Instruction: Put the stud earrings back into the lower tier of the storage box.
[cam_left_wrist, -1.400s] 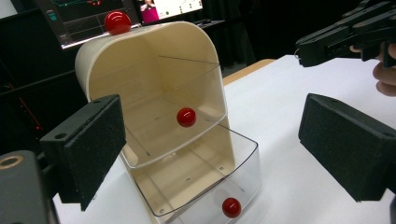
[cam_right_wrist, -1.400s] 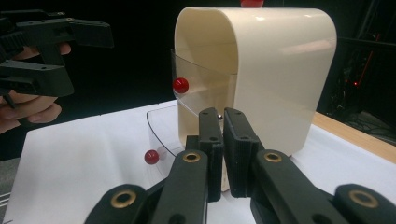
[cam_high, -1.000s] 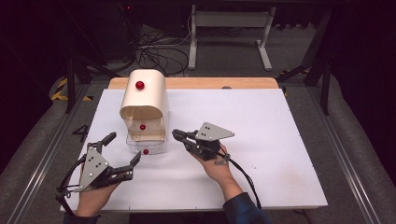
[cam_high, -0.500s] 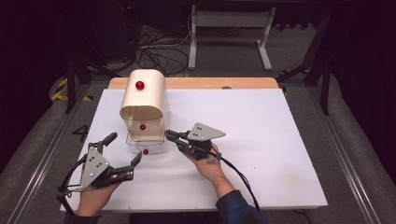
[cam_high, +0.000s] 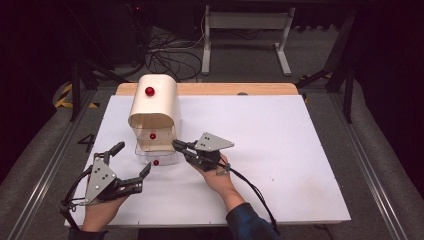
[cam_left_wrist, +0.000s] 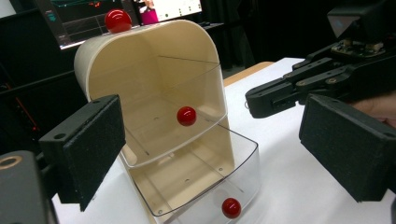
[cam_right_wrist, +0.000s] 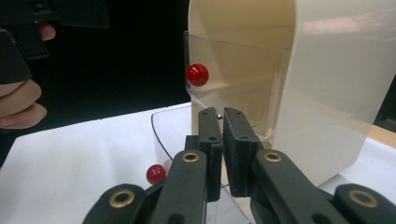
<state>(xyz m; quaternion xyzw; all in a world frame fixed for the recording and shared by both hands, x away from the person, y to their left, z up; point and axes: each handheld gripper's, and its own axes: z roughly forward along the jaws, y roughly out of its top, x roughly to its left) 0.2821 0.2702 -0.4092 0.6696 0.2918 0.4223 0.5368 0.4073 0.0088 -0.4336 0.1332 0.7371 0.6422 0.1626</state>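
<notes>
Pushing the lower clear plastic drawer (cam_high: 156, 156) back into the cream rounded-top cabinet (cam_high: 154, 107) looks like the step in hand. The right hand-held gripper (cam_high: 176, 145), jaws clenched on nothing, should press squarely on the drawer's front near its red ball knob (cam_high: 156, 162), so it slides straight. The half-open drawer lies just beside the gripper's tips, at the cabinet's foot on the white tabletop (cam_high: 280, 150). The left hand-held gripper (cam_high: 131, 165) waits released nearby.

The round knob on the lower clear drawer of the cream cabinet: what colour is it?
The lower drawer's round knob is glossy red, seen best in the left gripper view.
</notes>
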